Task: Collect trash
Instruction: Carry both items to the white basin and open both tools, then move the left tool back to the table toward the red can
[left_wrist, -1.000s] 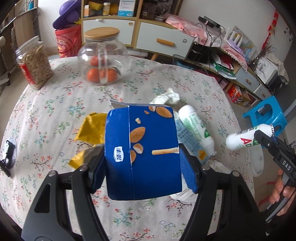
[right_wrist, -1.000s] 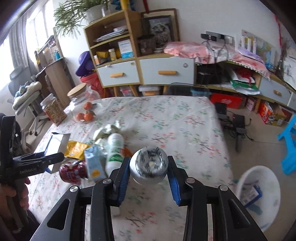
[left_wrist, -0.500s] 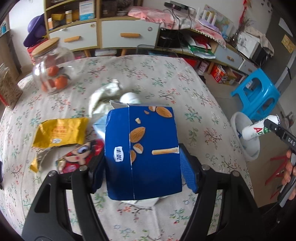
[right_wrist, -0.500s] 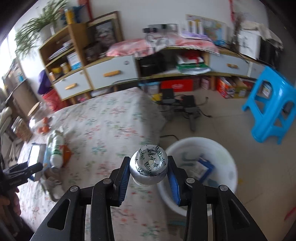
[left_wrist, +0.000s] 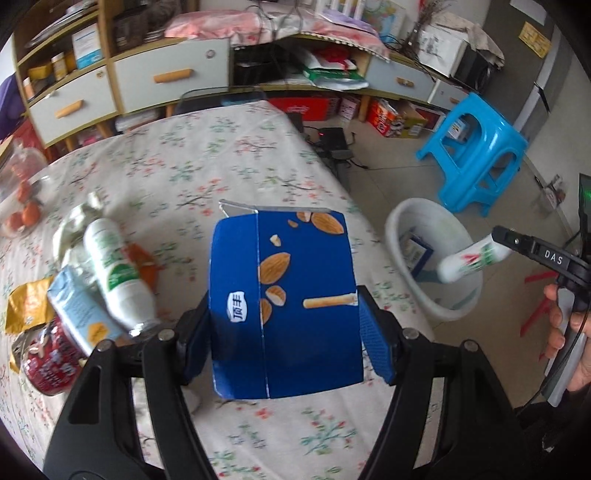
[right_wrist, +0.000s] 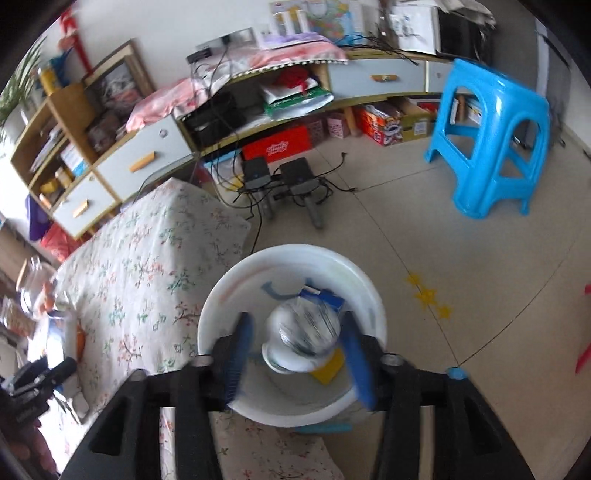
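My left gripper (left_wrist: 284, 332) is shut on a blue almond-snack carton (left_wrist: 282, 299) and holds it above the floral table (left_wrist: 221, 162). My right gripper (right_wrist: 295, 350) is over the white trash bin (right_wrist: 221, 302) on the floor. Its jaws stand apart, wider than the white drink bottle (right_wrist: 301, 341) between them, with a gap on each side. In the left wrist view the bottle (left_wrist: 469, 260) sits at the right gripper's tip above the bin (left_wrist: 410, 214). On the table lie another white bottle (left_wrist: 116, 269), a light-blue carton (left_wrist: 79, 308), a red can (left_wrist: 50, 360) and a yellow wrapper (left_wrist: 26, 308).
A blue plastic stool (right_wrist: 491, 136) stands on the floor beyond the bin. Low cabinets with drawers (left_wrist: 170, 77) line the wall. A glass jar of oranges (left_wrist: 22, 184) sits at the table's left edge. Cables and adapters (right_wrist: 288, 184) lie on the floor by the table.
My right gripper has swung from the table to above the bin, and its jaws have opened away from the bottle. My left gripper has turned toward the bin, still holding the carton.
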